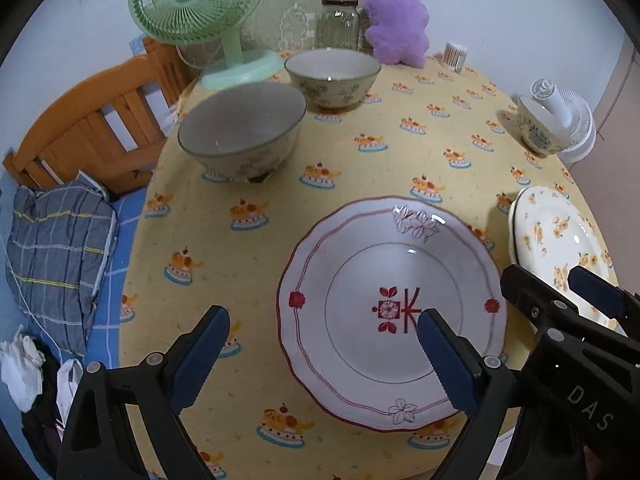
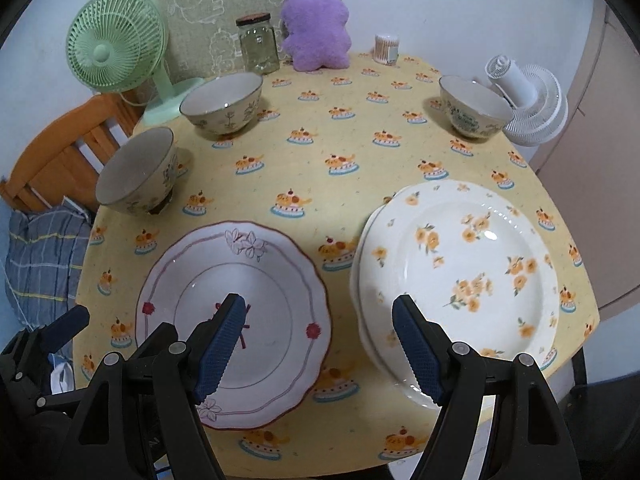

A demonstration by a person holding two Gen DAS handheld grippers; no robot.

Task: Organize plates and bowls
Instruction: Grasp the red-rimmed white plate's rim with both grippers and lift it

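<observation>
Counter [image 2: 360,152]: covered with a soft yellow cloth, printed all over with small orange dog-on-cake figures; its near edge is rounded.
Red-rimmed plate [image 2: 236,320]: glossy white ceramic with a wavy scalloped rim, thin red lines, red flower dots and outlined blossoms; it lies flat near the near edge, on the left side.
Floral plate [image 2: 468,276]: round, shiny cream ceramic with orange flower sprigs; it lies on top of another plate, of which only the rim shows, near the near right edge, just beside the red-rimmed plate but apart from it.
Grey-lined bowl [image 2: 138,172]: deep round ceramic, dull grey inside, beige with a plant pattern outside; it stands tilted at the left edge.
Beige bowl [image 2: 222,104]: same deep shape, white inside, upright, toward the far left corner.
Blue-patterned bowl [image 2: 474,108]: smaller, white inside, at the far right edge.
Left hand-held gripper [image 1: 322,344]: black frame, dark blue ribbed pads; jaws spread wide and holding nothing, the right pad over the red-rimmed plate [image 1: 392,312].
Right hand-held gripper [image 2: 320,340]: same build, jaws spread wide and holding nothing; one pad is over the red-rimmed plate, the other over the floral plate's near rim.
Far edge: a green plastic fan [image 2: 116,44] with a grille, a clear glass jar [image 2: 258,44] with a dark lid, a fluffy purple plush toy [image 2: 316,26], a tub of cotton swabs [image 2: 387,49].
Right edge: a white ribbed fan [image 2: 528,104] beside the counter.
</observation>
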